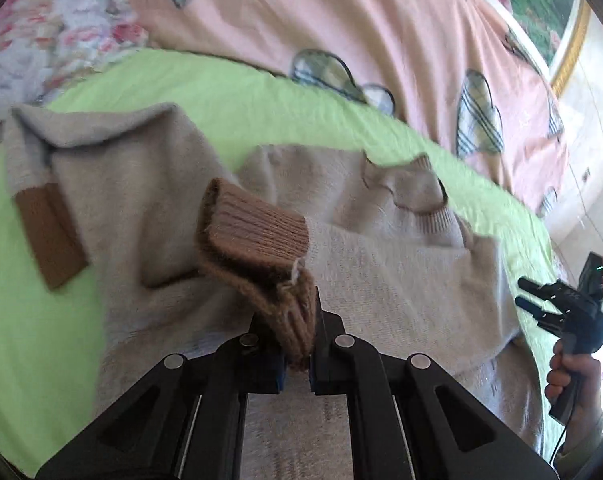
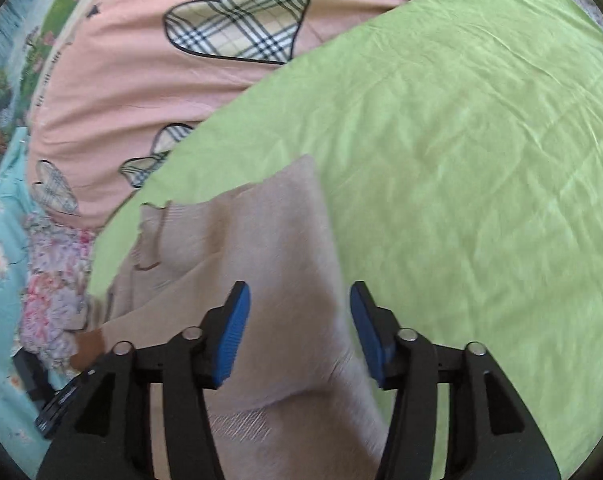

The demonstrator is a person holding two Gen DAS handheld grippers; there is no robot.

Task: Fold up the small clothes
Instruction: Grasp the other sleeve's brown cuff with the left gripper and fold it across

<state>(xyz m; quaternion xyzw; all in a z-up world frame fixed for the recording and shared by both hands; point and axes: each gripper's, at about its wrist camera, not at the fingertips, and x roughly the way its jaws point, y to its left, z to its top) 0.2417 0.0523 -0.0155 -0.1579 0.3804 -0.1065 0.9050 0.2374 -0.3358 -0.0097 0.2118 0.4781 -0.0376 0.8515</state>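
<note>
1. L gripper: clamped on brown ribbed cuff, over sweater midsection.
2. R gripper: jaws apart, nothing between pads, above sweater's edge.
3. Sweater: beige, on green sheet.
4. Status: other sleeve looks folded inward; this sleeve underway, body fold prob. left.

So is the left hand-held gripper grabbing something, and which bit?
Yes. The left hand-held gripper is shut on the sweater's brown ribbed cuff, at the sleeve end. The right hand-held gripper is open and holds nothing.
</note>
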